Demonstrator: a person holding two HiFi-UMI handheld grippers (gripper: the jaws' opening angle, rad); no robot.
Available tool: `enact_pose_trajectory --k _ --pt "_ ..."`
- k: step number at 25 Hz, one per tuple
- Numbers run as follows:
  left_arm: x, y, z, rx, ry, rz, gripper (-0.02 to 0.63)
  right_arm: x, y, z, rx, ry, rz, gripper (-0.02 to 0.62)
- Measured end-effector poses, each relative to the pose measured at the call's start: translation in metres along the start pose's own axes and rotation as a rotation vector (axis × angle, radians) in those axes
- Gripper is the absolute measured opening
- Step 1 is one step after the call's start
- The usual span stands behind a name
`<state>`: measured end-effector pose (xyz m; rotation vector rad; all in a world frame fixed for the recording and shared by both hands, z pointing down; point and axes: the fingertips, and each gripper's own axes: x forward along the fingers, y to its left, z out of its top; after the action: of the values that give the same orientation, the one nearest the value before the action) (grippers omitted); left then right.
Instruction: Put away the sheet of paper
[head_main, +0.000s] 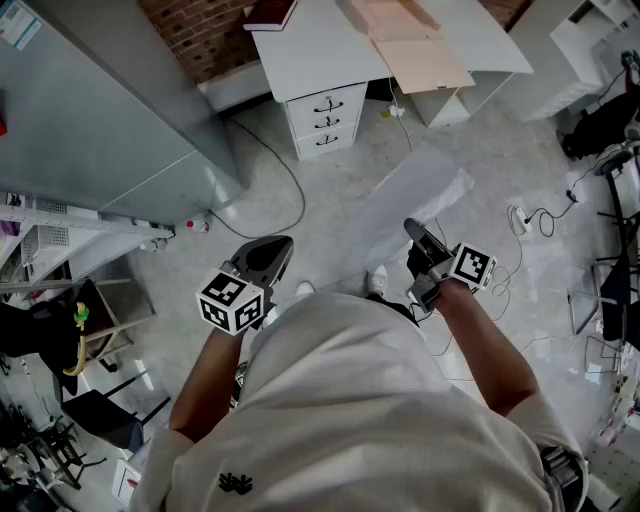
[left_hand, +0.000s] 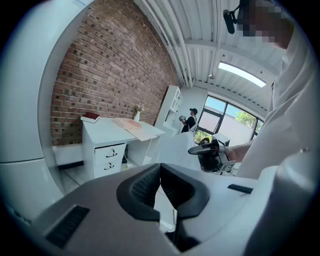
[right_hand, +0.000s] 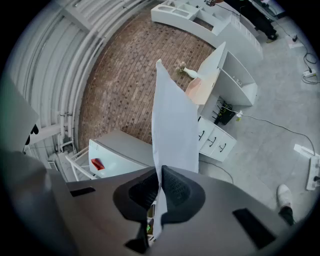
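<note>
Pinching the sheet of paper (right_hand: 172, 125) by its near edge, the right gripper (right_hand: 159, 174) held it out ahead over the floor, probably for the white desk (head_main: 310, 52); the left gripper (left_hand: 160, 169) was closed on nothing, evidently spare.

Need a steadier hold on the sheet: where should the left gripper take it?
Probably the left long edge, midway along, from the left: the right gripper pinches only the near end, so the sheet juts forward unsupported.
</note>
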<state>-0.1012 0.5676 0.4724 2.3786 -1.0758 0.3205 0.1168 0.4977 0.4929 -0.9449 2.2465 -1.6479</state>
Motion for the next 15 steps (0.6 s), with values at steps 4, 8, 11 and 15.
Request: enact_pose_trajectory --k 4,8,11,15 --pt "-0.042 0.021 -0.013 -0.021 0.005 -0.021 0.023 0.018 0.016 -0.038 0.016 -0.013 -0.036 0.028" --pt "-0.068 0.04 -0.029 -0.029 0.036 -0.05 0.023 0.034 0.033 -0.068 0.046 -0.025 -0.042 0.028" --pt "-0.072 0.051 -0.042 -0.031 0.07 -0.071 0.023 0.037 0.041 -0.08 0.077 -0.042 -0.049 0.028" --pt "-0.053 0.054 -0.043 -0.045 0.09 -0.11 0.023 0.033 0.036 -0.073 0.099 -0.069 -0.084 0.028"
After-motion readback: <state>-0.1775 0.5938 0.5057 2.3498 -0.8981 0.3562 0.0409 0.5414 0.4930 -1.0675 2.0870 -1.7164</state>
